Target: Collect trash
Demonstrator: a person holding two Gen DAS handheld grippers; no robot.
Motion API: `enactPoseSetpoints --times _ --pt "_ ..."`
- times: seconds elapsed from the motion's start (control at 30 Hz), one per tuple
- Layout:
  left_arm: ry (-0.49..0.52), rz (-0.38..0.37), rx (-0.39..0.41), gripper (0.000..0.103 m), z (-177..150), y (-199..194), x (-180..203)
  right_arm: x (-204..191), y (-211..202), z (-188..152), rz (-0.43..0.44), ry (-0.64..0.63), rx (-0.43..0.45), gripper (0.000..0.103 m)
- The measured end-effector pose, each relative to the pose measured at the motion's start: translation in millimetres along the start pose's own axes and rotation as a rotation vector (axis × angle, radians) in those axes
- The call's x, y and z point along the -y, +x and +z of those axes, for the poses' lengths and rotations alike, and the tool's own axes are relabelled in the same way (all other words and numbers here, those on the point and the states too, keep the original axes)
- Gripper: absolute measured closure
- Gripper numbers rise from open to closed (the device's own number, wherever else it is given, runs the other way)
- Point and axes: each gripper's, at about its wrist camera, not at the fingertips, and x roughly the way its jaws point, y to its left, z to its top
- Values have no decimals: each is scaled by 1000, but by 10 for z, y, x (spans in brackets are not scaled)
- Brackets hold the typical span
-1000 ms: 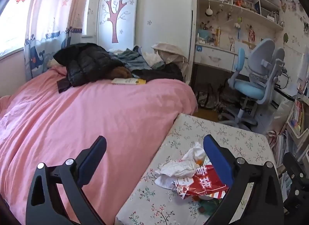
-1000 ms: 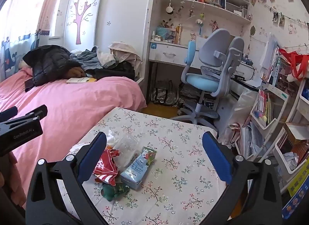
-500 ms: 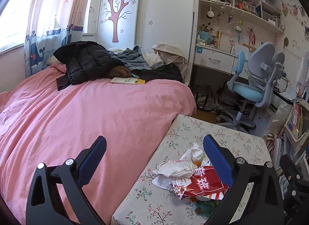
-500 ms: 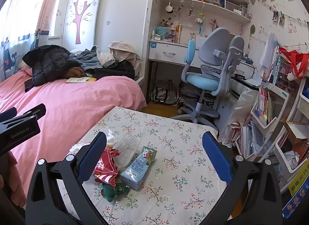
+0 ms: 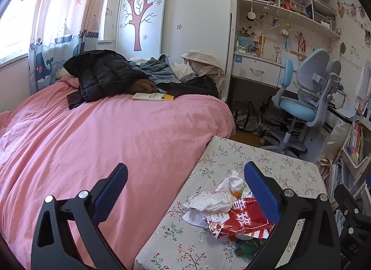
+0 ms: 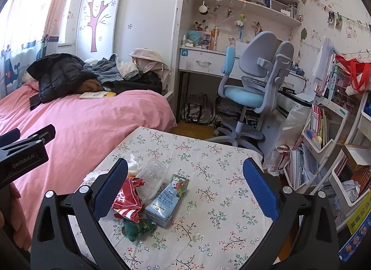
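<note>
Nothing collected yet: red wrapper (image 6: pixel 127 197), blue carton (image 6: pixel 168 200), tissues (image 5: pixel 213 198) heaped on surface (image 6: pixel 220 177); both tools (image 5: pixel 185 197) (image 6: pixel 185 191) spread wide, empty.

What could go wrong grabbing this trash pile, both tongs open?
1. The tissue lies near the table edge by the bed; a nudge could push it off.
2. The red wrapper, clear plastic cup and blue carton overlap, so the right tongs may drag neighbours.
3. The cup looks slippery and crushable.
</note>
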Motion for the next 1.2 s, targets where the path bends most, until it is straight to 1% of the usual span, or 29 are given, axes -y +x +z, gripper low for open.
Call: enactPoseSetpoints --times 1.2 --pt "5 3 -3 7 -33 -3 3 4 16 -18 1 0 -4 7"
